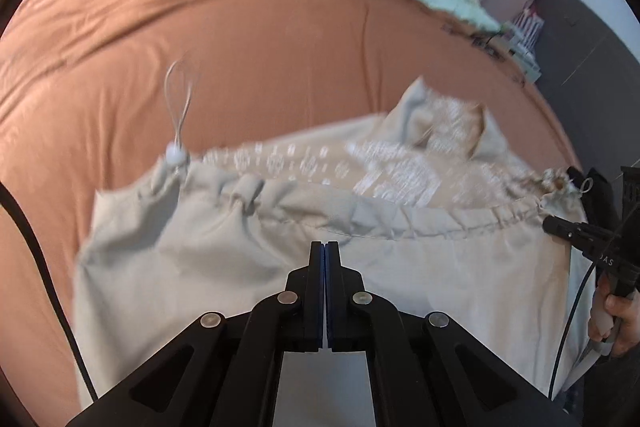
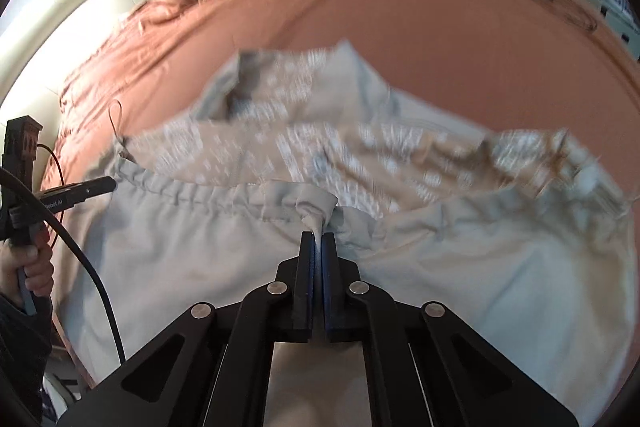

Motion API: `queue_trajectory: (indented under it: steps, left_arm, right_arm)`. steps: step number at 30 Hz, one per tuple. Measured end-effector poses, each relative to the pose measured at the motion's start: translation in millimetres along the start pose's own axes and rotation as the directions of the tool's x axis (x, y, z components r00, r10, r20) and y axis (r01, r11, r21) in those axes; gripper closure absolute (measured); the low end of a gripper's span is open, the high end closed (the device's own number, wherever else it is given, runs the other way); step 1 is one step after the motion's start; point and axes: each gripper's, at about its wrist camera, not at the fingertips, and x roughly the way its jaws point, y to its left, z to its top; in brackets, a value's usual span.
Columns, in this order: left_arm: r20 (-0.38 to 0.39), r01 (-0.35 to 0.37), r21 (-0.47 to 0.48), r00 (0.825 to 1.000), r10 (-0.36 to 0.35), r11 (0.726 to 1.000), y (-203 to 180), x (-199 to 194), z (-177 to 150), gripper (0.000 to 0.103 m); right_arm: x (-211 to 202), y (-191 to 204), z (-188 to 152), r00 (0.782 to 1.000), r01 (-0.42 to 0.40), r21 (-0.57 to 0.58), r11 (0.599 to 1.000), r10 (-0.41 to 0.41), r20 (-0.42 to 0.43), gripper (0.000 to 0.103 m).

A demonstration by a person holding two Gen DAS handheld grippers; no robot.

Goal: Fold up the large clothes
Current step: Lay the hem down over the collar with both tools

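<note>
both views are fisheye, so the bed (image 1: 280,39) bends into a dome and the corners go black. the light is soft daylight, quite even. in the right wrist view the cream wall (image 2: 80,3) at upper left is strongly bright, almost washed out. the beige garment (image 1: 224,267) is smeared by motion blur, most at its patterned lining. the black tongs (image 1: 325,246) near the lens stay sharp. shadows are weak, only in the cloth folds.

Left gripper (image 1: 325,247): black linkage arms, silver round pivot pins, blue-edged pads. Right gripper (image 2: 318,239): identical build; black cable (image 2: 96,279) beside the left gripper's handle.
</note>
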Motion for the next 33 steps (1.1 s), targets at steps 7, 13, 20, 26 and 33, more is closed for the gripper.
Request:
queue_trajectory:
  steps: [7,13,20,26,33]
  left_arm:
    - [0.071,-0.004,-0.03,0.997,0.007,1.0,4.1,-13.7,19.0,0.103]
    - [0.002,0.022,-0.059,1.0,-0.022,0.998,8.9,11.4,25.7,0.103]
    - [-0.105,0.003,-0.033,0.994,-0.006,0.999,0.0,40.6,8.4,0.048]
    - [-0.122,-0.083,0.033,0.989,0.087,0.996,-10.2,64.6,8.8,0.099]
    - [-0.056,-0.096,0.035,0.994,0.097,0.995,-16.3,51.5,18.9,0.102]
  right_arm:
    - [-8.4,8.8,7.9,0.997,0.027,-0.001,1.0,-0.027,0.07,0.103]
    - [23.8,7.9,8.4,0.998,0.053,0.026,0.998,-0.054,0.033,0.103]
    - [64.5,-0.3,13.2,0.997,0.06,0.058,0.997,-0.057,-0.045,0.103]
    - [71.8,-1.4,15.7,0.997,0.065,0.056,0.996,-0.062,-0.049,0.103]
    - [60.9,5.1,21.7,0.997,0.071,0.042,0.997,-0.072,0.003,0.103]
